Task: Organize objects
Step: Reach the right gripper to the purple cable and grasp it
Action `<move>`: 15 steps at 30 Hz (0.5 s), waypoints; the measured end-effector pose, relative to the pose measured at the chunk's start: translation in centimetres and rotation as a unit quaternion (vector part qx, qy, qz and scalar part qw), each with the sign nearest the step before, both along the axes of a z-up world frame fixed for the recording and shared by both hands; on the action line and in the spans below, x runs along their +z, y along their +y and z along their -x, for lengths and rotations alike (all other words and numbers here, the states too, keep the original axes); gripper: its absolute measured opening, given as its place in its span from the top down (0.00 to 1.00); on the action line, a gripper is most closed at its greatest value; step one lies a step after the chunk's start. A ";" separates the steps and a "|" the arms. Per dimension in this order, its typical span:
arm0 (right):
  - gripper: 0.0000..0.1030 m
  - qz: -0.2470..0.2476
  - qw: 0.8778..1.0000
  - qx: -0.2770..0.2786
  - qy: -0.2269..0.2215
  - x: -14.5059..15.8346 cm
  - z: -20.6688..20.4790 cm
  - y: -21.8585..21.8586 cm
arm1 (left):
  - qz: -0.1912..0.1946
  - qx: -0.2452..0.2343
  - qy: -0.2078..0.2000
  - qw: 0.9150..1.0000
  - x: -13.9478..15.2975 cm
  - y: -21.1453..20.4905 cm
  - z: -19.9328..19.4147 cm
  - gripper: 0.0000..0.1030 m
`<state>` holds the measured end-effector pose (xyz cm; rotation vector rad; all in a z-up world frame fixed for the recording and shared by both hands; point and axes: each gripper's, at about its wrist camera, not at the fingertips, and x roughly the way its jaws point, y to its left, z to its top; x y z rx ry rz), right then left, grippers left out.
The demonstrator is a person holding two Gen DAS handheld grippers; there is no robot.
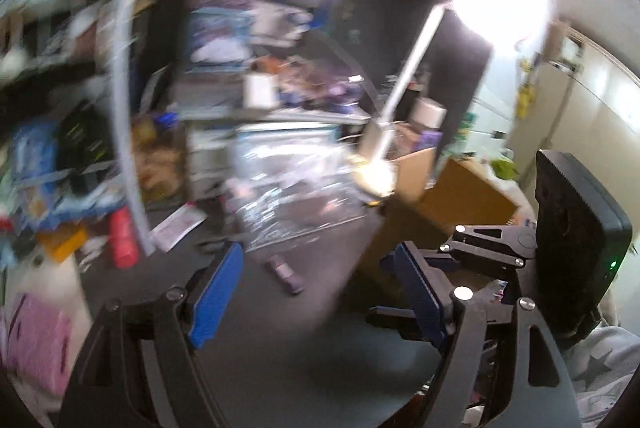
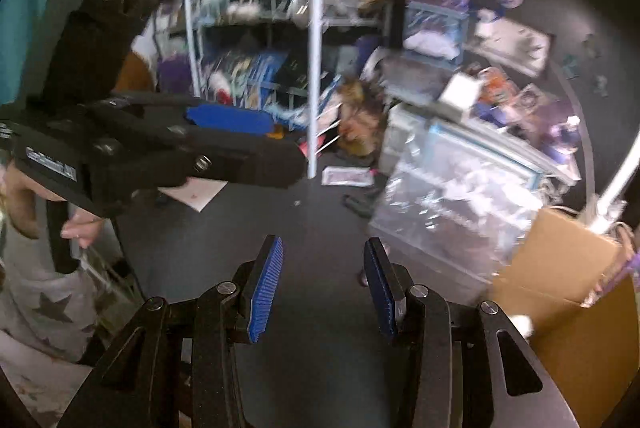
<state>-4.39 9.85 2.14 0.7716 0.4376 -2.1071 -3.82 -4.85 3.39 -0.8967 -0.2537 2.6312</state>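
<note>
My left gripper (image 1: 320, 292) is open over a dark surface, its blue pads (image 1: 216, 292) wide apart with nothing between them. A small purple object (image 1: 286, 274) lies just beyond the fingers. In the right wrist view, my right gripper (image 2: 325, 288) is also open and holds nothing. The left gripper (image 2: 286, 143) crosses that view from the left, held by a hand (image 2: 24, 203). The black housing (image 1: 576, 220) of the right gripper shows at the right edge of the left wrist view. Both views are blurred.
A white wire rack (image 2: 316, 59) stuffed with items stands at the back. Clear plastic bags (image 2: 452, 203) and an open cardboard box (image 2: 560, 268) sit to the right. A red cylinder (image 1: 122, 238), a card (image 2: 346, 175) and a bright desk lamp (image 1: 492, 7) are also here.
</note>
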 end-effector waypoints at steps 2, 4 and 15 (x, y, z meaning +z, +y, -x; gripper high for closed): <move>0.63 -0.010 1.000 0.008 -0.025 -2.1 0.6 -1.7 | -0.003 0.022 -0.014 1.000 -1.7 -1.6 -0.3 0.26; 0.63 -0.022 0.999 0.005 -0.043 -4.0 1.4 -2.9 | -0.006 0.040 -0.025 0.999 -3.1 -2.7 -0.5 0.26; 0.63 -0.063 0.988 -0.110 -0.093 -12.6 9.5 -2.6 | -0.021 0.076 -0.067 0.995 -7.8 -5.1 -0.4 0.26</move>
